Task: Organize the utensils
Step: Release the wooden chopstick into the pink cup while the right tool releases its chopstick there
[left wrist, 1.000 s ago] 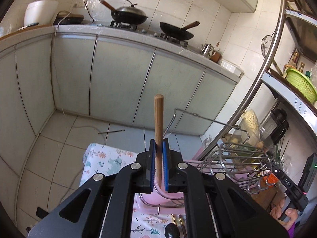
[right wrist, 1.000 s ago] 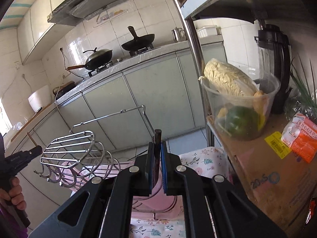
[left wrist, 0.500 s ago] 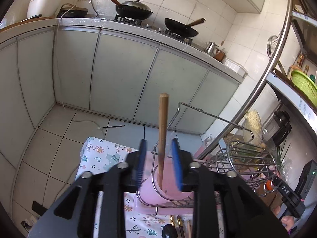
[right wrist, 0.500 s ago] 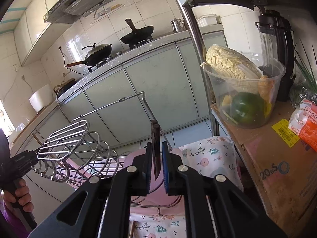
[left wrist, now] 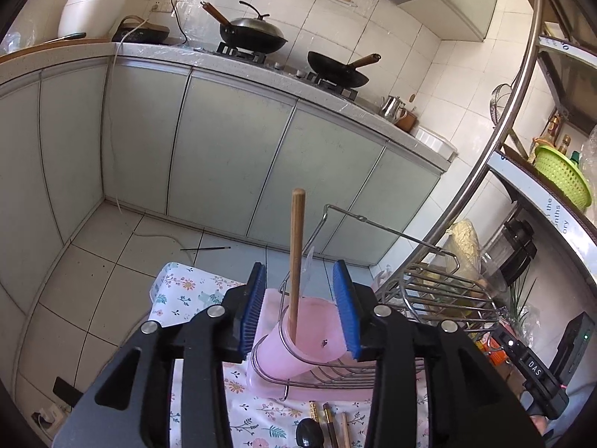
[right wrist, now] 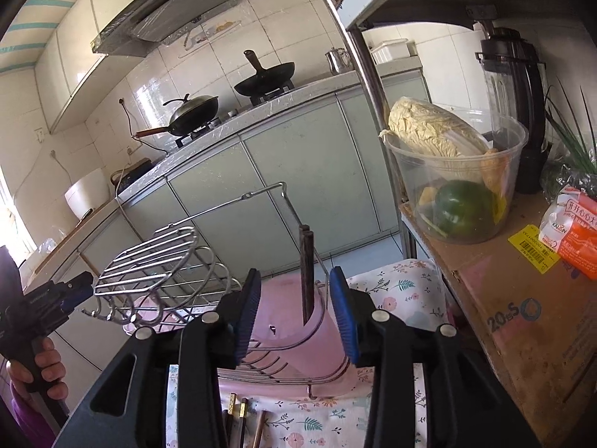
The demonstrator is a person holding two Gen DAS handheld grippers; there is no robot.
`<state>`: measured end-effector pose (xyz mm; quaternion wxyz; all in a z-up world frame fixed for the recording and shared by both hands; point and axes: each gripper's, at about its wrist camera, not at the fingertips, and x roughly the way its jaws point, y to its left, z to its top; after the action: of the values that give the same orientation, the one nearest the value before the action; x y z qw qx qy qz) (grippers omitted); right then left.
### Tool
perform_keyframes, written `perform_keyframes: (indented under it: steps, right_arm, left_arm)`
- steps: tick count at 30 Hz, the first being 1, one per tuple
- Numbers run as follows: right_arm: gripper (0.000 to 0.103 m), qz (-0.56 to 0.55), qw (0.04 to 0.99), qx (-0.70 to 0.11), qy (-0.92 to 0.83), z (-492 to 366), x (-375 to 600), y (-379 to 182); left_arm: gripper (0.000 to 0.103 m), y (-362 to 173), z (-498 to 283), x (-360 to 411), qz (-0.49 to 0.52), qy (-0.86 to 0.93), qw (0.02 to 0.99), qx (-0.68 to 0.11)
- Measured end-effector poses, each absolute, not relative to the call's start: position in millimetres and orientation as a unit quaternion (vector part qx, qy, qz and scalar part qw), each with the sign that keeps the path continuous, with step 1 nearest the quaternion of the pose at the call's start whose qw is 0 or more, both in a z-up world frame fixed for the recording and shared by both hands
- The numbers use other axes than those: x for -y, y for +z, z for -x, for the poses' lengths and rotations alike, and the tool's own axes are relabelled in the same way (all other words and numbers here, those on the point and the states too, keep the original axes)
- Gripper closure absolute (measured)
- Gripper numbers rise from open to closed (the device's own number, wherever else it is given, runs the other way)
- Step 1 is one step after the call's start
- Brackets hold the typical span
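Over the pink cup (left wrist: 298, 351), both our tools (left wrist: 303, 308) (right wrist: 294, 310) had just spread apart, freeing wooden stick (left wrist: 297, 254) and dark chopsticks (right wrist: 306, 272); retreating carelessly could topple them.

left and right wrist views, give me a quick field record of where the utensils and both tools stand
left tool: open, jaws have just been opening, either side of the wooden stick, not pressing it
wooden stick: upright in the pink cup
pink cup: in the wire rack
right tool: open, jaws have just been opening, clear of the dark chopsticks
dark chopsticks: standing in the pink cup
wire rack: on the floral cloth
floral cloth: more utensils lying at its near edge
left over: loose utensils not yet in the cup
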<state>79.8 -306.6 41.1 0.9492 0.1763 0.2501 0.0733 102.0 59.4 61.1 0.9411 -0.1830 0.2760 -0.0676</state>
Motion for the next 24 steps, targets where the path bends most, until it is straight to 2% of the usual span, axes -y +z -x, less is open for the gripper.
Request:
perform_keyframes:
  steps: [3, 12, 20, 24]
  right_arm:
    - [0.065, -0.178, 0.949, -0.249, 0.077, -69, 305, 43]
    - [0.065, -0.177, 0.943, -0.265, 0.092, -38, 297, 34]
    - [0.065, -0.166, 0.931, -0.307, 0.11, -19, 285, 9]
    - [0.065, -0.164, 0.921, -0.335, 0.115, -16, 279, -9]
  left_arm:
    - [0.06, 65, -91, -61, 0.19, -0.072, 0.942, -0.268]
    - [0.059, 69, -55, -59, 0.195, -0.085, 0.942, -0.261]
    - [0.059, 48, -32, -46, 0.175, -0.096, 0.935, -0.292]
    - [0.059, 21, -30, -37, 0.162, -0.1, 0.924, -0.332]
